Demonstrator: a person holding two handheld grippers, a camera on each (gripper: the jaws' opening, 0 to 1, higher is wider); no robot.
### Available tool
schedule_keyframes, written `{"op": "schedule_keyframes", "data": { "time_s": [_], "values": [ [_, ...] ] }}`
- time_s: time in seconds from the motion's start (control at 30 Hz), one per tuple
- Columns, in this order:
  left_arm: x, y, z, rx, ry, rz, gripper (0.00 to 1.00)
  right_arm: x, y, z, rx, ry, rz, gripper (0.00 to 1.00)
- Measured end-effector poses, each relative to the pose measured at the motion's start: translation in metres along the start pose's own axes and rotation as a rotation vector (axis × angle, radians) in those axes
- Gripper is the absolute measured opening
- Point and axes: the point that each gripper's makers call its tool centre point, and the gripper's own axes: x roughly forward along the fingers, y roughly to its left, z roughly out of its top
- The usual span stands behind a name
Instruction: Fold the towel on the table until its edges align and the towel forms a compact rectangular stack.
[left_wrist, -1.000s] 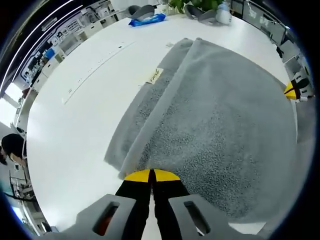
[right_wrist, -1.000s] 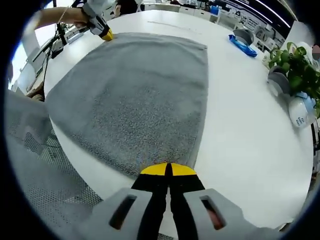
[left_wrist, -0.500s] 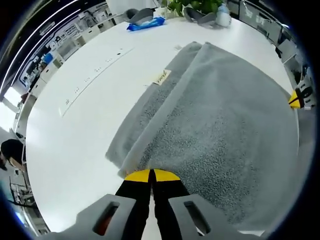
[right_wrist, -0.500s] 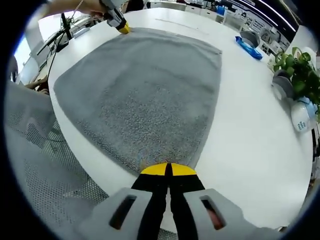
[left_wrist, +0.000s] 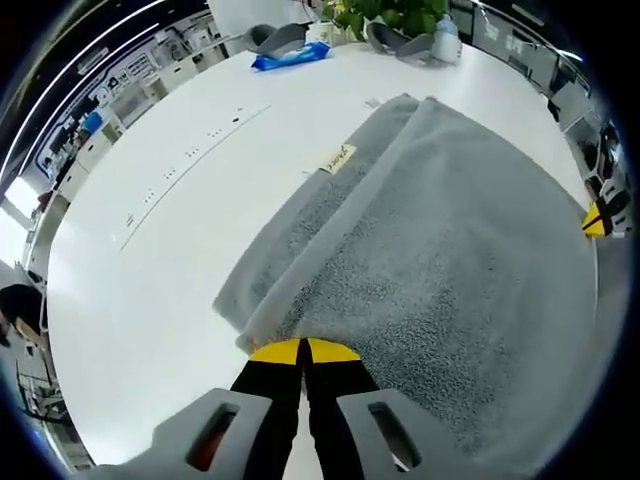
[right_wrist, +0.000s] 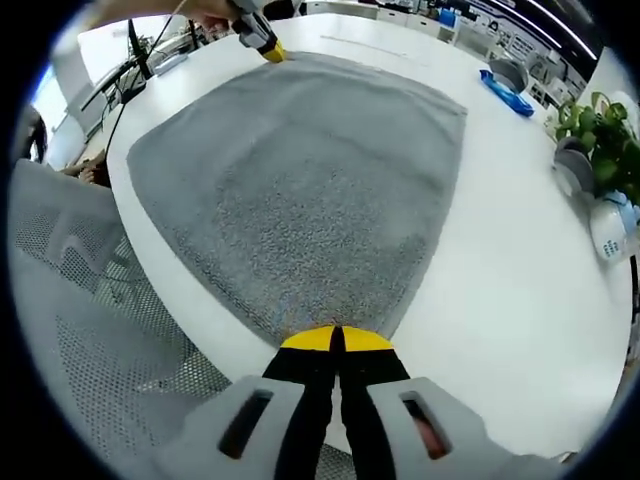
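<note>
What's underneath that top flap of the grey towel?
Under the towel's upper layer lies a lower towel layer bearing a small label, on the white table. Whatever lies beneath further in is covered.

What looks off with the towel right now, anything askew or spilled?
Nothing spilled. The towel's fold is uneven: in the left gripper view the top layer stops short, leaving a strip of the lower layer with its tag exposed. Both claws, left and right, are shut on its corners.

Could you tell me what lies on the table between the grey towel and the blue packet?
In the left gripper view, bare white table separates the towel from the blue packet.
</note>
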Motion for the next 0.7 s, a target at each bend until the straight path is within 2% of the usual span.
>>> {"op": "schedule_keyframes", "data": {
  "time_s": [0.37, 0.5, 0.57, 0.63, 0.7],
  "values": [
    [0.0003, -0.0010, 0.0016, 0.028, 0.015, 0.013, 0.01, -0.0003, 0.0027, -0.0005, -0.013, -0.007, 0.022, 0.00],
    [-0.0002, -0.0013, 0.0022, 0.074, 0.016, 0.002, 0.01, -0.0002, 0.0027, -0.0004, -0.031, -0.007, 0.024, 0.00],
    [-0.0005, -0.0003, 0.0026, 0.047, 0.009, -0.005, 0.01, 0.0000, 0.0034, -0.0003, -0.047, -0.007, 0.018, 0.00],
    [-0.0024, 0.0005, 0.0014, -0.056, 0.001, 0.007, 0.01, -0.0001, 0.0041, -0.0003, -0.060, -0.006, 0.010, 0.00],
    [-0.0059, 0.0009, 0.0020, -0.041, -0.007, -0.003, 0.01, 0.0001, 0.0040, -0.0001, -0.079, -0.005, 0.003, 0.00]
  ]
}}
